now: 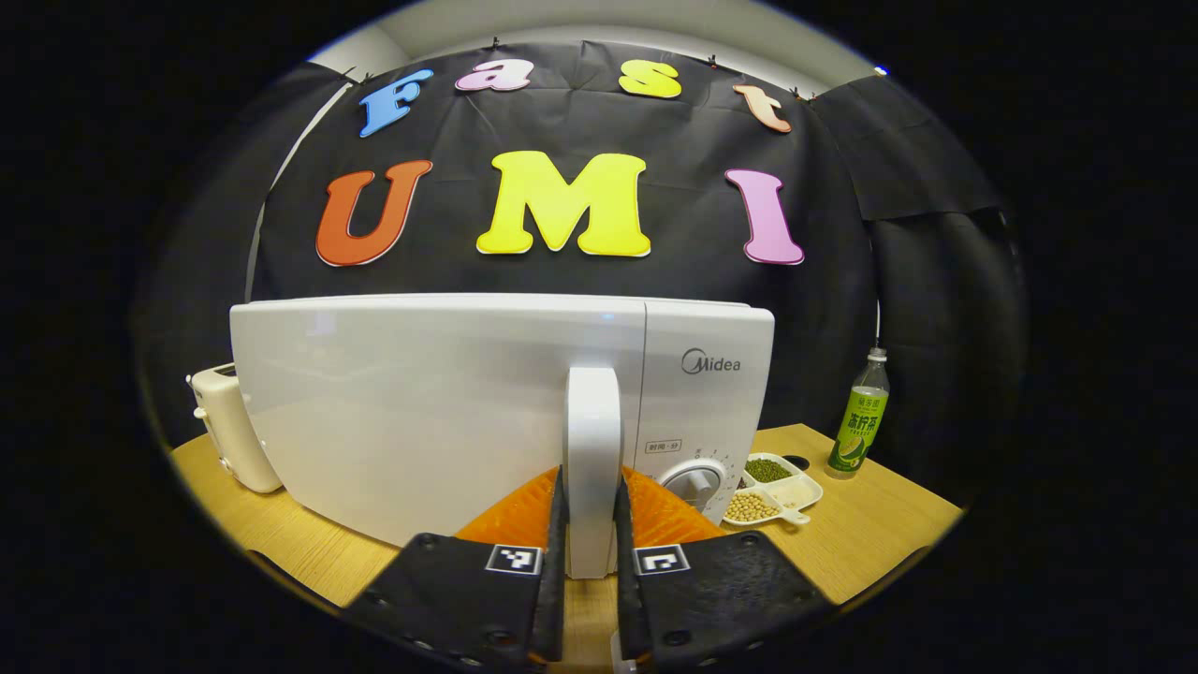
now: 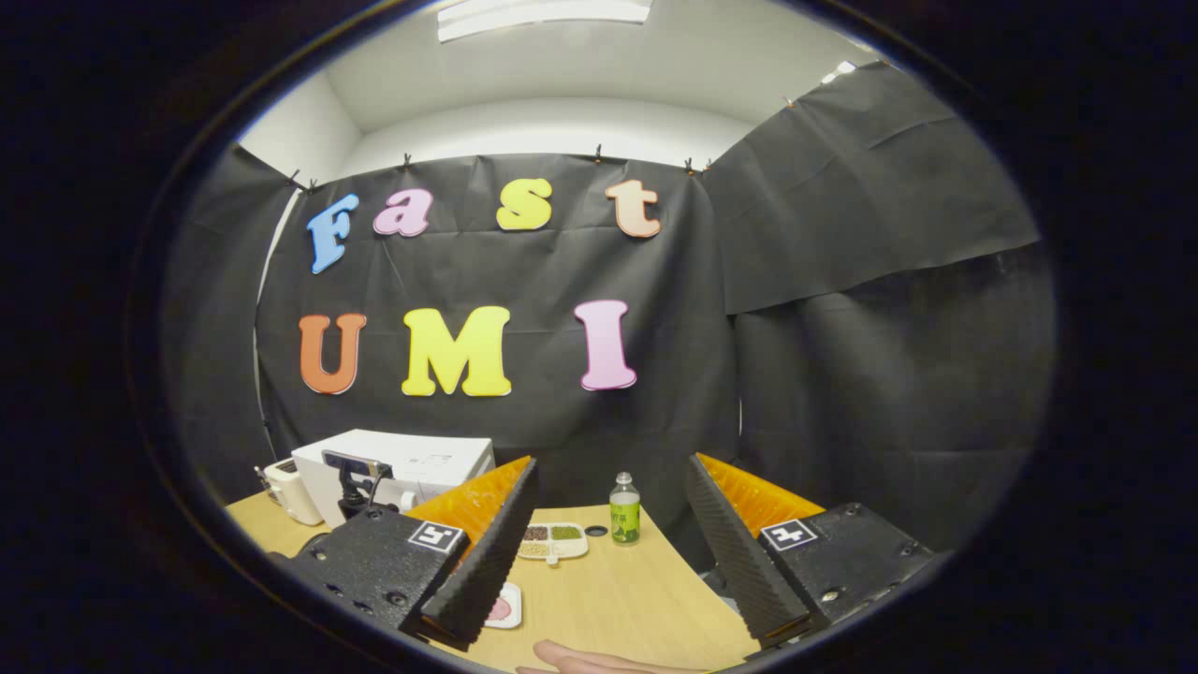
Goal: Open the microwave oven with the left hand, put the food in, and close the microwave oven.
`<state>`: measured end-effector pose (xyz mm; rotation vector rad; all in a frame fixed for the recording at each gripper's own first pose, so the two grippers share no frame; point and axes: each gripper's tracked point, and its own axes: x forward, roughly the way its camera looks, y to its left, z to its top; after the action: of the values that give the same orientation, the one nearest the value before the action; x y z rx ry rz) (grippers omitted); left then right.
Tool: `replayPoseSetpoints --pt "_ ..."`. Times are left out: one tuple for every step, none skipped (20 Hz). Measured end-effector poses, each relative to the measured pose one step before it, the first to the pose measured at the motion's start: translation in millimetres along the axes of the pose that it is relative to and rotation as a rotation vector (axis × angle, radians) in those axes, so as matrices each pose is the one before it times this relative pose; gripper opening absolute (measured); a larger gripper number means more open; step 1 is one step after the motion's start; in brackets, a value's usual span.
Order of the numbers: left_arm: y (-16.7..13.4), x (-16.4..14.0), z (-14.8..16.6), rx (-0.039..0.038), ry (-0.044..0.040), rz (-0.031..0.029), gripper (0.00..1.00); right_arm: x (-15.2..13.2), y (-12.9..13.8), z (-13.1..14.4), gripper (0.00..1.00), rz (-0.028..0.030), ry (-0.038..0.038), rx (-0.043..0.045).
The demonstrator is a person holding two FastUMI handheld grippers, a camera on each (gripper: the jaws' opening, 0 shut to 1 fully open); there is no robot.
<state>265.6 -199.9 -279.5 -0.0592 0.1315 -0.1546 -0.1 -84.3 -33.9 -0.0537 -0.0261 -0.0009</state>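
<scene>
My left tongs [image 1: 590,552] clamp the microwave oven's upright door handle [image 1: 592,440] at the bottom centre of the left gripper view, both fingers pressed against its sides, low on the bar, so that a pull should swing the door. The door [image 1: 430,402] fills the middle of that frame and looks shut or barely cracked; I cannot tell which. To the right of the handle sits the control panel with its dial [image 1: 694,485], and the microwave oven [image 1: 711,374] stands on the wooden worktop [image 1: 870,515], close to the black cloth wall.

Lower right of the oven, a white divided dish [image 1: 775,489] holds green beans, pale beans and a paler grain in separate compartments; a green-labelled bottle [image 1: 859,421] stands just beyond it at the right. A cream toaster [image 1: 225,426] peeks out at the left edge, beside the oven.

My right tongs [image 2: 608,552] hang spread wide and empty at the bottom of the right gripper view, held back from the oven, I judge, to wait for the door. Between their fingers lie the divided dish [image 2: 552,540] and bottle [image 2: 624,510]; a small white plate with something pink [image 2: 504,607] sits low, partly behind the left finger, likely the food to load. A hand [image 2: 585,660] shows at the very bottom edge. The oven [image 2: 402,468] sits lower left.
</scene>
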Motion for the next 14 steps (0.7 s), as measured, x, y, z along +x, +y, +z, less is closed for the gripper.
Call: replayPoseSetpoints --pt "0.31 -1.85 -1.1 0.00201 0.00587 -0.00124 0.07 0.13 -1.19 -1.06 0.91 -0.00202 0.00129 0.00494" --pt "0.46 -2.06 1.46 0.00321 -0.01541 0.00241 0.07 1.01 1.31 -0.55 0.91 0.00304 0.00021 0.00348" --pt "0.82 0.23 -0.22 -0.00092 0.00114 0.00154 0.07 -0.1 2.0 -1.51 0.91 0.00405 0.00089 0.00276" --pt "0.03 -0.88 -0.4 -0.01237 0.00164 0.00021 0.07 0.5 0.88 -0.28 1.0 0.00271 0.00075 0.00139" --pt "-0.07 -3.92 -1.28 -0.00936 0.00945 -0.0001 0.07 0.32 -1.06 -0.8 1.0 0.00045 0.00279 -0.00179" --pt "0.87 -8.33 0.18 -0.00583 -0.01734 0.00731 0.07 -0.27 -1.19 -0.84 0.91 -0.00258 0.00157 -0.00332" --pt "-0.32 -7.1 1.74 0.01539 -0.02044 0.00247 0.07 -0.29 -1.35 0.39 1.0 -0.00281 -0.00039 -0.00089" --pt "1.2 -11.22 -0.33 0.02311 -0.01396 -0.00802 0.07 -0.29 -0.42 -0.06 1.0 -0.00094 0.00175 0.00088" --pt "0.97 -7.78 1.0 0.01283 -0.02064 -0.01653 0.07 -1.96 0.72 -1.94 0.91 0.00266 0.00264 0.00085" --pt "1.0 -11.48 -4.65 0.00774 0.01587 -0.02543 0.07 -1.47 1.71 -1.13 1.0 0.0031 0.00227 -0.00124" --pt "0.91 -10.94 2.46 -0.00378 -0.01273 -0.03088 0.07 -1.1 0.82 -2.76 0.91 -0.00058 0.00353 -0.00268" --pt "1.3 -11.48 -2.74 0.00855 0.01324 -0.03171 0.06 -1.65 1.16 -1.49 1.0 0.0 0.00482 -0.00361" --pt "2.75 -10.5 0.73 0.00896 0.00006 -0.02914 0.06 -3.08 2.68 -2.75 1.0 0.00383 0.00434 -0.00259" --pt "2.28 -11.1 -1.09 0.00335 0.00567 -0.0223 0.07 -2.63 3.72 -1.07 1.0 0.00356 0.0028 -0.00034"
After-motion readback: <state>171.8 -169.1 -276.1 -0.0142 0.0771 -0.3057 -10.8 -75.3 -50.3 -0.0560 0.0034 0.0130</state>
